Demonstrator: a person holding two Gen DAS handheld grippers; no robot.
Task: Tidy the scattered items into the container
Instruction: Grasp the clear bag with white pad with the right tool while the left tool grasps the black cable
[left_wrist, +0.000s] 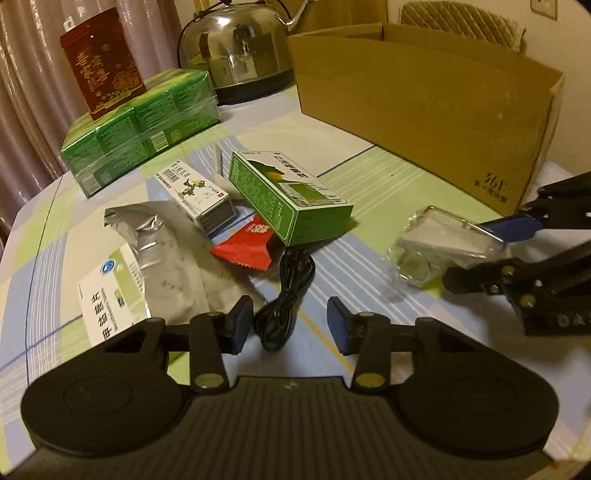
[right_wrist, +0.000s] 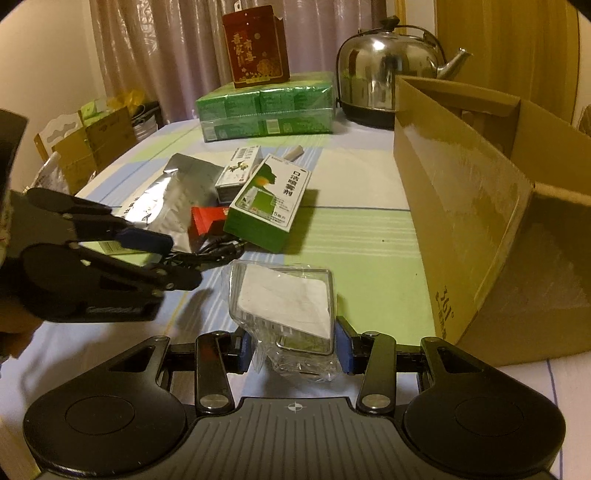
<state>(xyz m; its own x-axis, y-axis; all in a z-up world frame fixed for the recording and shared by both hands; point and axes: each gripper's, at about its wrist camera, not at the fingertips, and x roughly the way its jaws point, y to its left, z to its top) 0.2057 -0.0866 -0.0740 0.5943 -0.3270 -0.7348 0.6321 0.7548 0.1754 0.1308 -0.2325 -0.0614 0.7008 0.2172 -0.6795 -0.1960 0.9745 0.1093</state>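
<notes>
My right gripper (right_wrist: 293, 352) is shut on a clear plastic package (right_wrist: 286, 304) with a white insert, held just above the table; it also shows in the left wrist view (left_wrist: 443, 240). My left gripper (left_wrist: 290, 325) is open and empty, its jaws either side of a coiled black cable (left_wrist: 288, 299). Beyond lie a green box (left_wrist: 291, 199), a red sachet (left_wrist: 247, 245), a small white box (left_wrist: 199, 195), a silver foil pouch (left_wrist: 162, 254) and a white-and-green box (left_wrist: 107, 295). The open cardboard box (right_wrist: 480, 206) stands at the right.
A shrink-wrapped stack of green boxes (right_wrist: 266, 107) with a dark red carton (right_wrist: 255, 46) on top and a steel kettle (right_wrist: 388, 74) stand at the table's far side. Cardboard boxes (right_wrist: 92, 144) and a chair sit beyond the left edge.
</notes>
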